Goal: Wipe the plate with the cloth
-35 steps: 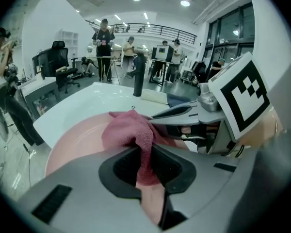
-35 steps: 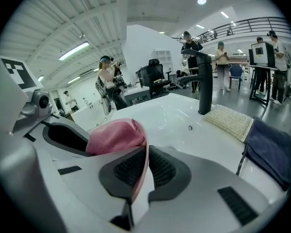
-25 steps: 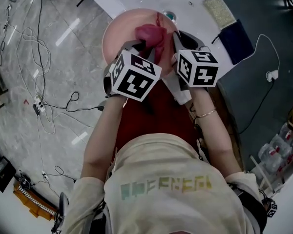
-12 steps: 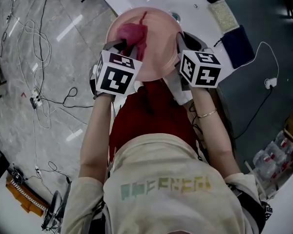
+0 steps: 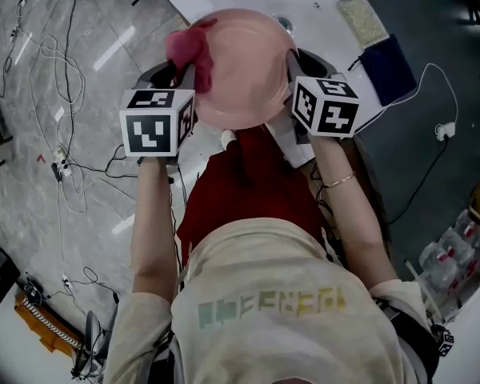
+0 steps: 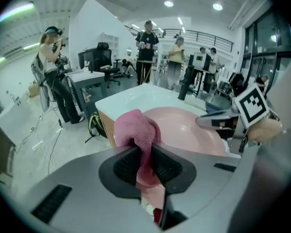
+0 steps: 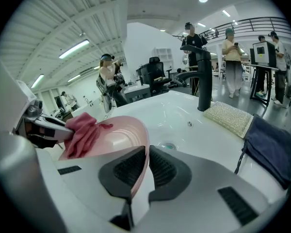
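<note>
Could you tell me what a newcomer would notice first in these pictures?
The pink plate, gripped by its rim in the right tool at the white sink, stands out first. Next comes the red cloth, pinched in the left tool at the plate's left rim.

Clad in a cream short-sleeved T-shirt (image 5: 264, 326), pastel block letters across the chest; dark red garment (image 5: 248, 182) at 12 o'clock of it in the head view. Thin bangle (image 5: 338, 186) at the right wrist. Left gripper (image 6: 145, 166) and right gripper (image 7: 146, 171): smooth grey shells, black ribbed pads (image 6: 126, 165), each bearing a white cube (image 5: 156, 122) with black square markers.
</note>
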